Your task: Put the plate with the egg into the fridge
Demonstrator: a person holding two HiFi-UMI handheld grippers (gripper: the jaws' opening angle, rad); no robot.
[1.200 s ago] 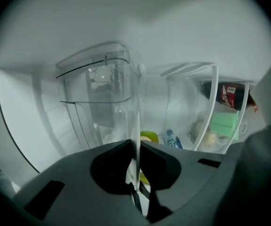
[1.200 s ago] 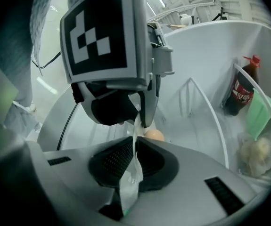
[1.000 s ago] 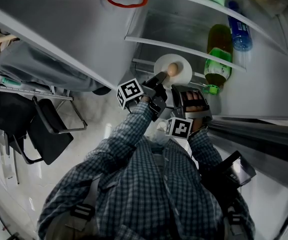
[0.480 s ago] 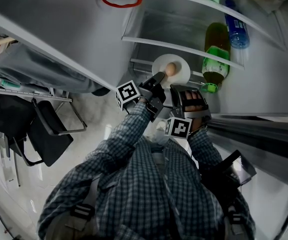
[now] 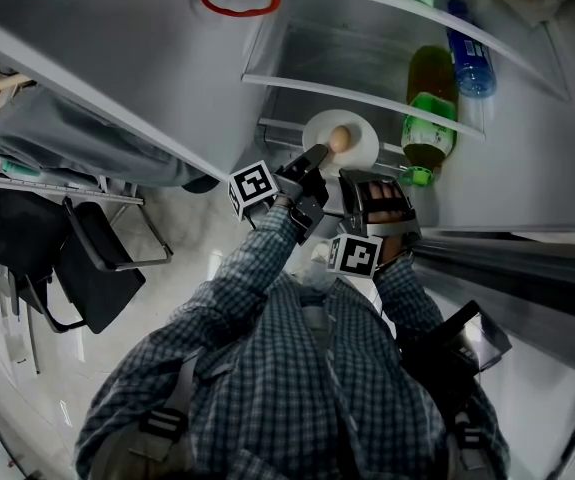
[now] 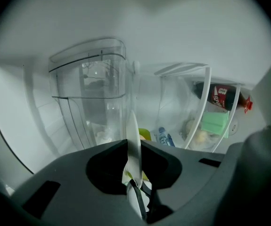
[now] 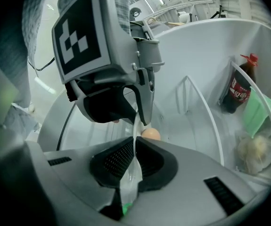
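A white plate [image 5: 357, 148] with a brown egg [image 5: 340, 138] on it is held level in front of a glass fridge shelf [image 5: 367, 96]. My left gripper [image 5: 319, 158] is shut on the plate's near left rim. My right gripper [image 5: 365, 178] is shut on the near right rim. In the left gripper view the plate [image 6: 133, 135] shows edge-on, pinched between the jaws of the left gripper [image 6: 134, 149]. In the right gripper view the right gripper [image 7: 135, 149] clamps the plate rim [image 7: 135, 133], the egg [image 7: 150, 134] lies just beyond, and the left gripper [image 7: 143, 114] grips the same rim.
A green-labelled bottle [image 5: 430, 108] and a blue-capped bottle [image 5: 472, 63] stand on the fridge shelves to the right. A clear drawer [image 6: 90, 93] sits deeper inside. The door rack holds a cola bottle [image 6: 220, 96] and a green pack [image 6: 215, 122]. A black chair [image 5: 107, 258] stands at left.
Almost nothing has changed: both grippers keep their hold on the plate, which has only crept slightly towards the shelf.
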